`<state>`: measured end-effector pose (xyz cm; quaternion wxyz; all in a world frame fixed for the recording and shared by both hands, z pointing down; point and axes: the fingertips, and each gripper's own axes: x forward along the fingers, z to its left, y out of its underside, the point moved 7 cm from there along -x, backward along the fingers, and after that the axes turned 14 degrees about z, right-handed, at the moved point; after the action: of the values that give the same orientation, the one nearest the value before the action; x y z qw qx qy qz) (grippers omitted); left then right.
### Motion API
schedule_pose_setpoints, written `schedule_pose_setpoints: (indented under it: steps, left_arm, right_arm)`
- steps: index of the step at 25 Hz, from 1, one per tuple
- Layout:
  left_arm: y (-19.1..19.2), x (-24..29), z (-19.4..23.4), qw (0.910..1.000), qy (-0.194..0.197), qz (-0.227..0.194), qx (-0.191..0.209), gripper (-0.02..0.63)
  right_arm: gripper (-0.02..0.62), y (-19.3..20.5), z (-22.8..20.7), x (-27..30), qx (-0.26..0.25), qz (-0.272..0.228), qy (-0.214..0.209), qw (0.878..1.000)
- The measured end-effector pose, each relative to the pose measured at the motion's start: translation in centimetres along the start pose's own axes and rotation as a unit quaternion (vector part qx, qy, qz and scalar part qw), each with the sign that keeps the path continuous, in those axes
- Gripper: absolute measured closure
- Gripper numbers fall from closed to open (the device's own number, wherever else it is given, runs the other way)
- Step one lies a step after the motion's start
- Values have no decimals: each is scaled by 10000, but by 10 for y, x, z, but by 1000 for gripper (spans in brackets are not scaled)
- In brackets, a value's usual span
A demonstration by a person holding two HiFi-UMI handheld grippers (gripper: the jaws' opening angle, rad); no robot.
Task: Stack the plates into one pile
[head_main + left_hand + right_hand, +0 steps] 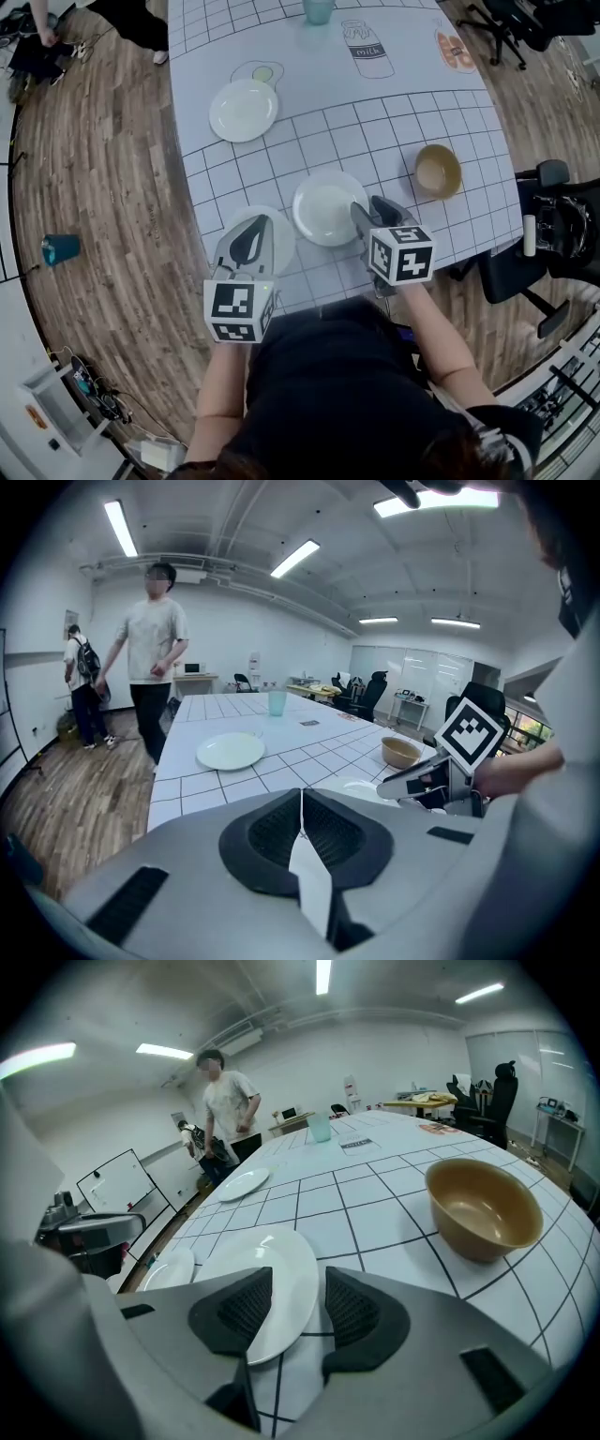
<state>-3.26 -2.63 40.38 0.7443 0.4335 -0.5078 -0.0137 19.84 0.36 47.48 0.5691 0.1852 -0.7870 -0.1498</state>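
Left gripper point(302, 808): jaws closed. A white sliver in the seam cannot be identified. This gripper hides much of the nearest plate point(282, 246).

Right gripper point(298, 1279): jaws apart, straddling the rim of the middle plate point(258, 1260) without clamping it.

Far plate point(244, 110): lies well apart, unstacked.

Cup point(318, 9): cut off by the frame edge.
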Motion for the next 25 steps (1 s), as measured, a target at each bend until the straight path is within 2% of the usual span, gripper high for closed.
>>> schedule_pose_setpoints:
  steps: [9,14,20,23,25]
  left_arm:
    - [4,11,15,9994,333,109,39,577]
    - [4,17,19,9989,429,163,71,577]
    - [3,21,20,9983,537,201,85,577]
    - [3,23,20,9982,560,203,97,577]
    - [3,24,21,9982,552,219,107,577]
  right_arm:
    - [394,3,1,12,382,141,138,9991]
    - [394,5,4,14,373,61,366,9986]
    - [410,7,8,15,344,-40,615,9975]
    - [467,8,7,15,460,-79,638,9969]
    - [476,9,7,15,584,-110,537,9968]
